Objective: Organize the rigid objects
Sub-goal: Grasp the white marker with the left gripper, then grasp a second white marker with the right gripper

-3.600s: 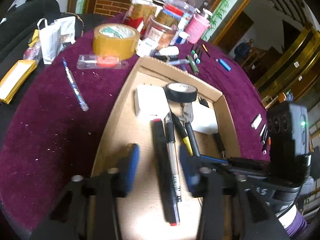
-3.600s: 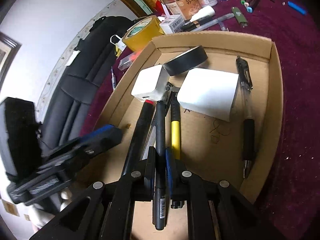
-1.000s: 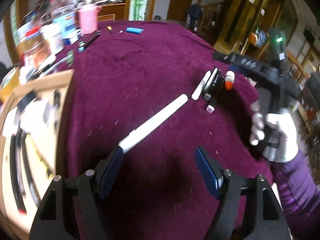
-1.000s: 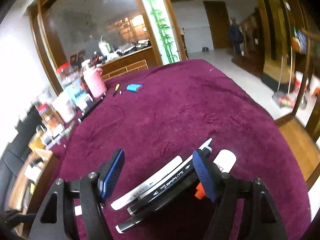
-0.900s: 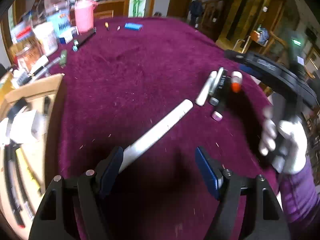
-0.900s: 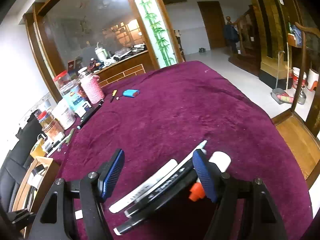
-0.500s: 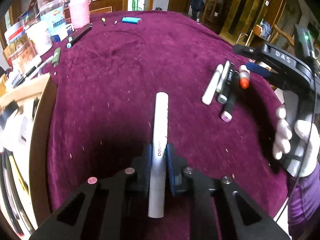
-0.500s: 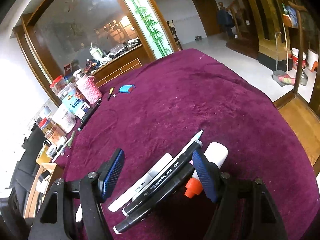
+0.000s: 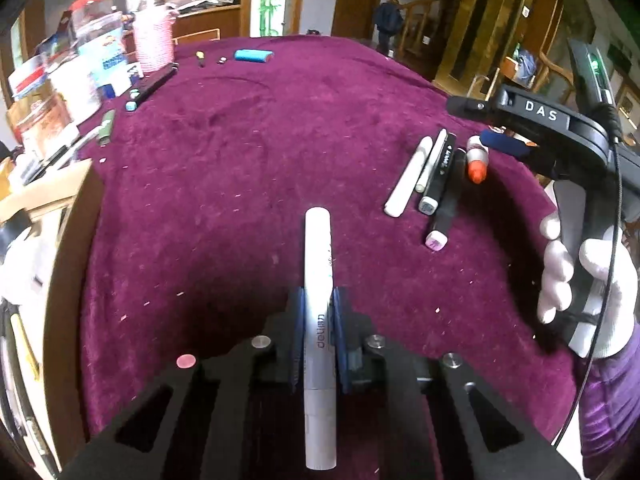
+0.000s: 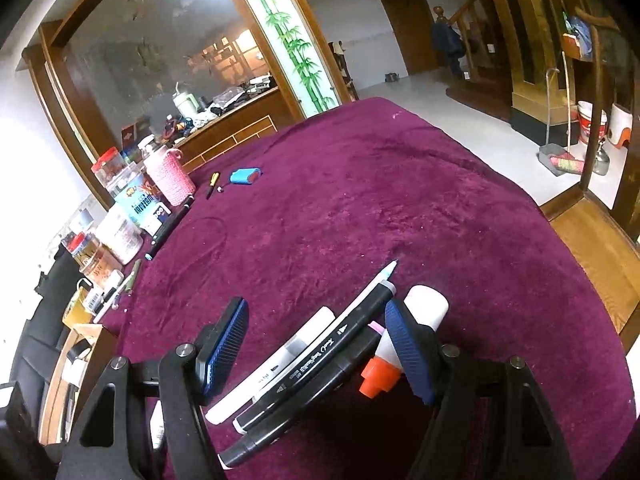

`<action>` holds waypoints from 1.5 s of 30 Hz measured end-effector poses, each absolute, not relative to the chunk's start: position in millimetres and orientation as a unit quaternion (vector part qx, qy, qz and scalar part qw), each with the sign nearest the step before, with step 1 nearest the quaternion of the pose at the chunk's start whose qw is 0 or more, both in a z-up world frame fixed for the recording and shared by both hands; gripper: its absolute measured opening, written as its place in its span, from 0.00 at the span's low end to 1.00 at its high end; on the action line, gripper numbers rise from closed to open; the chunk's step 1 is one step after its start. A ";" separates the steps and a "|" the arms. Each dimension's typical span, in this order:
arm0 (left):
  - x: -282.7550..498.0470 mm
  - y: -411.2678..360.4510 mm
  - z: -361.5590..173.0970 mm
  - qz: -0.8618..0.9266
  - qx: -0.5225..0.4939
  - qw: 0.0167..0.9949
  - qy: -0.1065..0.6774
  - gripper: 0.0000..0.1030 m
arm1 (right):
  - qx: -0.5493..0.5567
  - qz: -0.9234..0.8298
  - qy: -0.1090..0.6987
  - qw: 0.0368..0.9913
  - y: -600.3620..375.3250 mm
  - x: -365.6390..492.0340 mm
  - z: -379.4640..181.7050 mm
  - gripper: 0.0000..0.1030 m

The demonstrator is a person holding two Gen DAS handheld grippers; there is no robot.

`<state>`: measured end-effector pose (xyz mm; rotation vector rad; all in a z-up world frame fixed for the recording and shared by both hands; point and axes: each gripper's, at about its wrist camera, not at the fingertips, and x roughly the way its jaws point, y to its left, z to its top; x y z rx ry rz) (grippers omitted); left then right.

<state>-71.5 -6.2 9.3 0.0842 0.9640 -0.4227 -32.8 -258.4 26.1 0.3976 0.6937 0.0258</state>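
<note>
While the left gripper (image 9: 318,330) has its fingers (image 9: 297,320) clamped tight on a white pen (image 9: 318,276), which points fwd over the maroon table (image 9: 248,168), the right gripper (image 10: 316,344) hangs w/ fingers (image 10: 224,344) spread wide around a row of markers (image 10: 320,360), gripping nothing. Just beside them lies a white tube w/ orange cap (image 10: 404,344), touching the right pad. The cardboard box (image 9: 68,216) sits at far left, well apart. Risks, prob.: the smooth pen could slide or pivot in the pads on the way to the box; closing on the row may catch several markers at once, or knock the tube so it rolls off the near edge.
</note>
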 end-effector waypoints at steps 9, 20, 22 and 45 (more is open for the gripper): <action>-97.1 25.9 30.9 -0.207 -0.024 0.871 0.445 0.14 | 0.194 -0.004 0.338 0.921 -263.8 -32.2 24.2 0.72; -72.1 39.8 10.7 -0.155 -0.038 0.874 0.459 0.13 | 0.191 -0.023 0.329 0.925 -263.6 -35.7 28.0 0.72; -61.2 40.1 6.4 -0.145 -0.033 0.876 0.458 0.13 | 0.204 0.003 0.329 0.922 -260.6 -37.9 32.3 0.72; -54.2 58.3 1.1 -0.168 -0.106 0.866 0.458 0.13 | 0.039 -0.038 0.504 0.862 -160.9 31.7 -1.9 0.68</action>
